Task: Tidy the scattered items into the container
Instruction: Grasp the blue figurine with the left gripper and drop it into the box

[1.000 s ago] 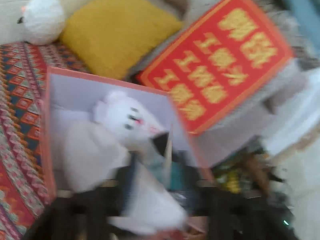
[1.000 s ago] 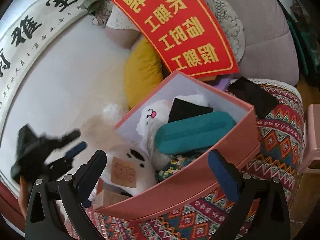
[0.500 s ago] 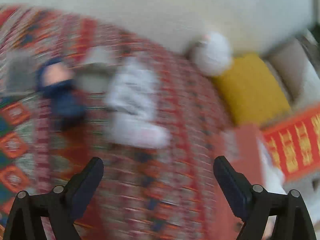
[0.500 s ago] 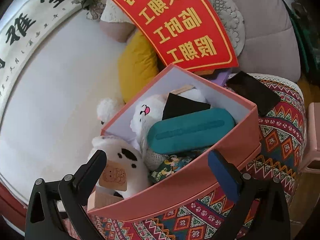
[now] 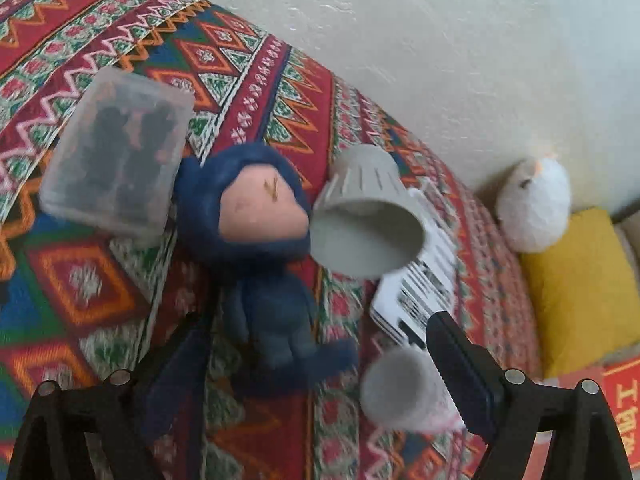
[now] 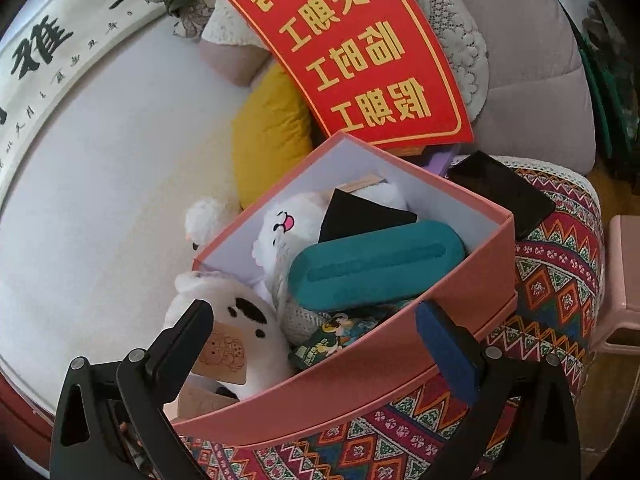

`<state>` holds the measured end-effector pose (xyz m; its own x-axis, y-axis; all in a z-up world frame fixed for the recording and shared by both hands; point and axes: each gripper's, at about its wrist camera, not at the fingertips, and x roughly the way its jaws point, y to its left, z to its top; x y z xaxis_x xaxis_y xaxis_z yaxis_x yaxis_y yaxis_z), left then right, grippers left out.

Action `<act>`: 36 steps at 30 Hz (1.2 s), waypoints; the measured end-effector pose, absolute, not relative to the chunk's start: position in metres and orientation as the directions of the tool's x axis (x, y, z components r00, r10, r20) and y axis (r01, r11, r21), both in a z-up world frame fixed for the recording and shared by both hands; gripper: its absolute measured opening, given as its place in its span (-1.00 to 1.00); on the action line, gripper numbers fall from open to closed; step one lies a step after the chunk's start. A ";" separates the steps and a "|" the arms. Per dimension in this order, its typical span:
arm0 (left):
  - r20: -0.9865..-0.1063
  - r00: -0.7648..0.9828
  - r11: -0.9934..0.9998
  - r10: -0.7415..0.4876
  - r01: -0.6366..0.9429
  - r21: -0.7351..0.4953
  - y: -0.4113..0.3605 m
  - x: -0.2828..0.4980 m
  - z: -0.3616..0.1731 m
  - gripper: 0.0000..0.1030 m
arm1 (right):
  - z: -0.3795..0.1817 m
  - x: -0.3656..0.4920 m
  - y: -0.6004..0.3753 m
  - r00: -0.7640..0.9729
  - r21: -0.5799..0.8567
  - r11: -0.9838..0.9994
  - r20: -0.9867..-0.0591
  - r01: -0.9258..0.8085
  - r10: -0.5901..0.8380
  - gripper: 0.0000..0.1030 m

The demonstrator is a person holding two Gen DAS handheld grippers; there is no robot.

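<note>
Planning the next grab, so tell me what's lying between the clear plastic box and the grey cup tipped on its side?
The blue plush doll: its head fills the gap between the clear box and grey cup, seen in the left wrist view.

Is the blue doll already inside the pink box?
No, the blue doll lies on the patterned blanket between the open fingers of the left gripper, not in the pink box.

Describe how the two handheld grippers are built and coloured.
Both the left gripper and right gripper are black angular frames with silver bolts at the joints. Each carries two flat fingers faced with dark blue pads. No cables, sleeves or hands show.
</note>
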<state>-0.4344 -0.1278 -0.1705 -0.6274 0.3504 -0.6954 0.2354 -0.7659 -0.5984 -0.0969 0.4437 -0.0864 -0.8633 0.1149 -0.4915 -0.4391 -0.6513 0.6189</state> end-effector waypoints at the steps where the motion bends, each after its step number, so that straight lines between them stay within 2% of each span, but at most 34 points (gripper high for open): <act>1: -0.710 -0.625 -0.779 0.324 0.249 -0.575 -0.126 -0.436 -0.170 0.04 | -0.086 -0.097 0.444 -0.863 0.619 -0.651 -0.491 -0.439 0.115 1.00; 2: -0.719 -0.624 -0.792 0.308 0.250 -0.556 -0.124 -0.436 -0.170 -0.06 | -0.086 -0.097 0.444 -0.864 0.621 -0.649 -0.491 -0.439 0.114 1.00; 6: -0.711 -0.640 -0.835 0.291 0.193 -0.516 -0.109 -0.420 -0.161 -0.07 | -0.086 -0.096 0.446 -0.868 0.634 -0.641 -0.485 -0.433 0.107 1.00; 10: -0.639 -0.697 -0.835 0.325 0.106 -0.540 -0.081 -0.377 -0.123 -0.07 | -0.087 -0.093 0.450 -0.876 0.658 -0.628 -0.476 -0.416 0.081 1.00; 12: -0.588 -0.700 -0.848 0.406 -0.048 -0.528 -0.042 -0.351 -0.090 -0.07 | -0.089 -0.092 0.452 -0.880 0.677 -0.616 -0.472 -0.403 0.057 1.00; 15: -0.553 -0.601 -0.806 0.577 -0.309 -0.505 0.045 -0.314 -0.048 -0.06 | -0.091 -0.094 0.451 -0.879 0.690 -0.608 -0.476 -0.393 0.028 1.00; 19: -0.506 -0.466 -0.686 0.726 -0.541 -0.486 0.145 -0.272 -0.006 -0.06 | -0.091 -0.095 0.446 -0.877 0.683 -0.622 -0.480 -0.383 0.013 1.00; 21: -0.520 -0.407 -0.650 0.751 -0.590 -0.479 0.189 -0.267 0.007 -0.05 | -0.090 -0.093 0.445 -0.875 0.671 -0.632 -0.484 -0.388 0.025 1.00; 25: -0.628 -0.329 -0.677 0.705 -0.577 -0.458 0.258 -0.289 0.016 0.03 | -0.093 -0.089 0.452 -0.868 0.664 -0.625 -0.495 -0.411 0.044 1.00; 26: -0.645 -0.334 -0.697 0.687 -0.553 -0.457 0.260 -0.298 0.019 0.07 | -0.095 -0.088 0.456 -0.866 0.669 -0.616 -0.499 -0.416 0.043 1.00; 28: -0.628 -0.362 -0.709 0.690 -0.516 -0.482 0.241 -0.310 0.024 0.18 | -0.098 -0.086 0.462 -0.865 0.681 -0.601 -0.501 -0.419 0.035 1.00; 30: -0.578 -0.425 -0.715 0.697 -0.470 -0.517 0.198 -0.316 0.026 0.60 | -0.100 -0.086 0.466 -0.865 0.691 -0.593 -0.501 -0.413 0.019 1.00; 31: -0.562 -0.460 -0.727 0.687 -0.443 -0.525 0.173 -0.316 0.027 0.68 | -0.101 -0.087 0.467 -0.867 0.695 -0.592 -0.499 -0.408 0.011 1.00; 33: -0.532 -0.550 -0.759 0.644 -0.373 -0.533 0.109 -0.320 0.017 1.00 | -0.101 -0.087 0.469 -0.870 0.703 -0.590 -0.493 -0.396 -0.003 1.00; 34: -0.523 -0.591 -0.776 0.614 -0.333 -0.536 0.076 -0.324 0.009 0.99 | -0.101 -0.088 0.469 -0.872 0.706 -0.590 -0.490 -0.391 -0.010 1.00; 36: -0.563 -0.626 -0.803 0.540 -0.183 -0.567 0.003 -0.343 -0.028 0.99 | -0.101 -0.088 0.469 -0.874 0.712 -0.589 -0.485 -0.382 -0.020 1.00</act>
<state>-0.3427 0.0030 -0.0275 -0.6257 0.5400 -0.5629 -0.1833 -0.8032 -0.5669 -0.0885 0.4687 -0.1006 -0.8740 -0.0196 -0.4855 -0.3824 -0.5887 0.7122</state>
